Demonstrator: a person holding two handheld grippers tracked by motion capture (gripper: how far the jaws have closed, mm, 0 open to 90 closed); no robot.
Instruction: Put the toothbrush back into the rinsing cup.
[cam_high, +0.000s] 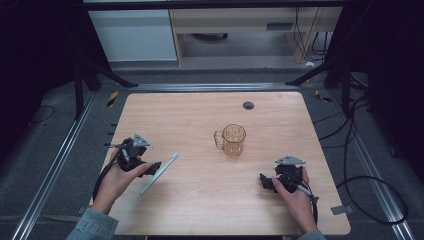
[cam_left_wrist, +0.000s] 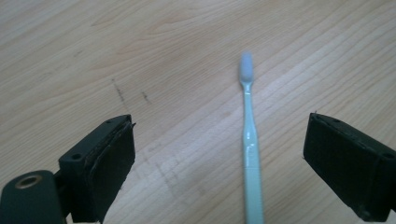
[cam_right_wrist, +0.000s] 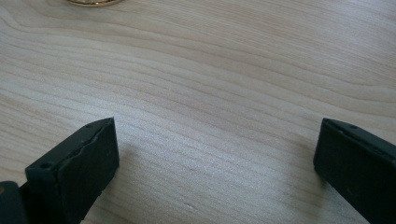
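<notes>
Dark floor with metal rails and trailing cables is seen around a pale wood-grain table (cam_high: 200, 115), on which a slim pale-green plastic toothbrush (cam_high: 160, 173) is laid flat near the left edge and a clear amber glass mug with a handle (cam_high: 231, 140) is stood upright near the middle. The left tool (cam_high: 150, 166) is held low just beside the toothbrush; in the left gripper view its jaws are spread wide, nothing is gripped, and the toothbrush (cam_left_wrist: 250, 149) is seen between them, nearer the jaw on the right of that view, with its bristled end pointing away. The right tool (cam_high: 266, 181) is likewise held wide open and empty over bare table, well apart from the mug. If the left jaws were closed from this off-centre stance, the thin handle could be pushed sideways or rolled rather than caught, since so little of it stands above the table. Whether the left jaw tips are touching the wood cannot be told. The toothbrush's lower end is cut off in the left gripper view, and its bristles are blurred. Merely the mug's base rim (cam_right_wrist: 91, 2) is caught in the right gripper view.
</notes>
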